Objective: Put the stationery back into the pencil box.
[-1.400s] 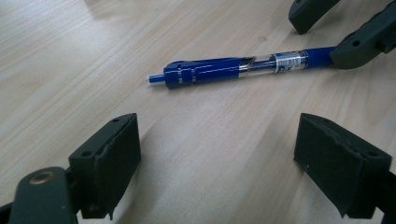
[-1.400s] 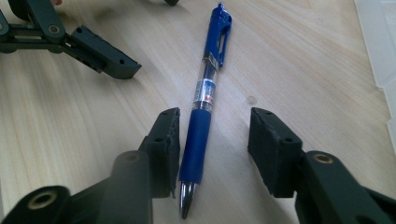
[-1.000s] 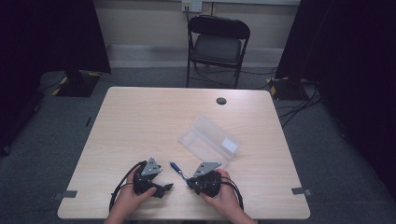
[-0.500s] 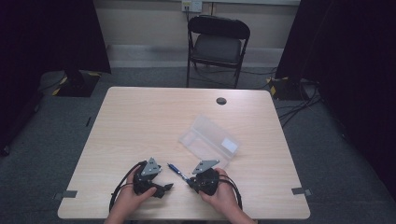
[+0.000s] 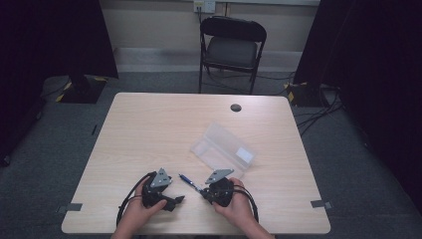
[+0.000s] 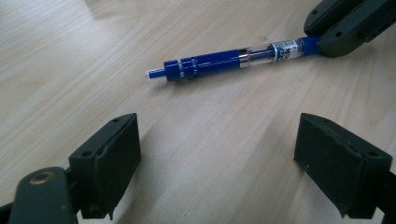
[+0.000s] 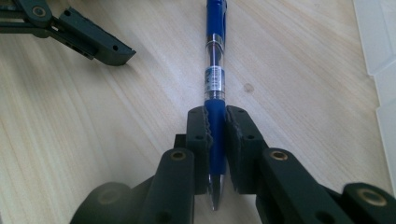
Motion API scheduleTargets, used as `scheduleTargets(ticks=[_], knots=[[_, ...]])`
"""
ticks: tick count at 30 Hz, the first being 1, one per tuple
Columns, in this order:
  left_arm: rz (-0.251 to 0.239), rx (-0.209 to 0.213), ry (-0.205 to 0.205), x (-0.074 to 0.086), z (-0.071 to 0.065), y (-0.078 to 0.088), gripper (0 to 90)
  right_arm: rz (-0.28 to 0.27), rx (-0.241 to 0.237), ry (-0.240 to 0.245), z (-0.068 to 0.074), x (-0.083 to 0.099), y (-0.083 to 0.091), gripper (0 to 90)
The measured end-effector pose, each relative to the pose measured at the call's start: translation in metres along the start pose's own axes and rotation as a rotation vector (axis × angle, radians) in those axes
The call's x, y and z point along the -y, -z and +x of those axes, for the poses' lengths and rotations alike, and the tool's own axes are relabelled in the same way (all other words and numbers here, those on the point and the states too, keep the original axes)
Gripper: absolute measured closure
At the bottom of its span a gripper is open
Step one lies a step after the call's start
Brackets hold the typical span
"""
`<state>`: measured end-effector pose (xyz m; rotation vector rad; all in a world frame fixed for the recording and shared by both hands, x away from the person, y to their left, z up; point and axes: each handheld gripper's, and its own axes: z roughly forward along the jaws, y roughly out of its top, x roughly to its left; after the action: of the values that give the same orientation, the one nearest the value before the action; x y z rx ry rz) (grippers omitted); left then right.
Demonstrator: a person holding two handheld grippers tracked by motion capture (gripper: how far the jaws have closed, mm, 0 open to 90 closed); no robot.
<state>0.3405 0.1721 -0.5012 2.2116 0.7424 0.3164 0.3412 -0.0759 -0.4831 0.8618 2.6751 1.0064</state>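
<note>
Right tool [image 7: 216, 135] clamps blue pen [image 7: 215, 74]; left tool [image 6: 219, 158] gapes empty, clear case [image 5: 224, 149] nearby.

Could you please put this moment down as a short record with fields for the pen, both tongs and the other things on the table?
pen: blue pen lying on the wooden table
right tongs: right tongs shut on the pen's grip end, jaws just closing
left tongs: left tongs open, short of the pen, nothing between
nearby: clear plastic case beyond the pen
</note>
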Motion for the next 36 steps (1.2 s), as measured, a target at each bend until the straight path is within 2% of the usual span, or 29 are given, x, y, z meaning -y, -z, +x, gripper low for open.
scheduleTargets(ticks=[4,11,13,21,36], knots=[[0.003,-0.001,-0.005,0.000,0.000,0.000,14.1,-0.001,0.018,0.009,0.003,0.000,0.000,81.1],[-0.001,-0.001,-0.001,0.000,0.000,0.000,14.1,-0.014,0.011,-0.038,-0.003,0.002,0.001,81.2],[0.001,-0.002,-0.001,0.000,0.000,0.000,14.1,-0.019,0.008,-0.034,-0.004,0.003,0.002,81.2],[-0.001,-0.002,-0.004,0.000,0.000,0.000,14.1,-0.034,-0.017,-0.058,-0.010,0.000,0.014,81.2],[0.000,-0.002,0.001,0.000,0.000,0.000,14.1,-0.064,-0.034,-0.066,-0.025,-0.005,0.035,81.2]])
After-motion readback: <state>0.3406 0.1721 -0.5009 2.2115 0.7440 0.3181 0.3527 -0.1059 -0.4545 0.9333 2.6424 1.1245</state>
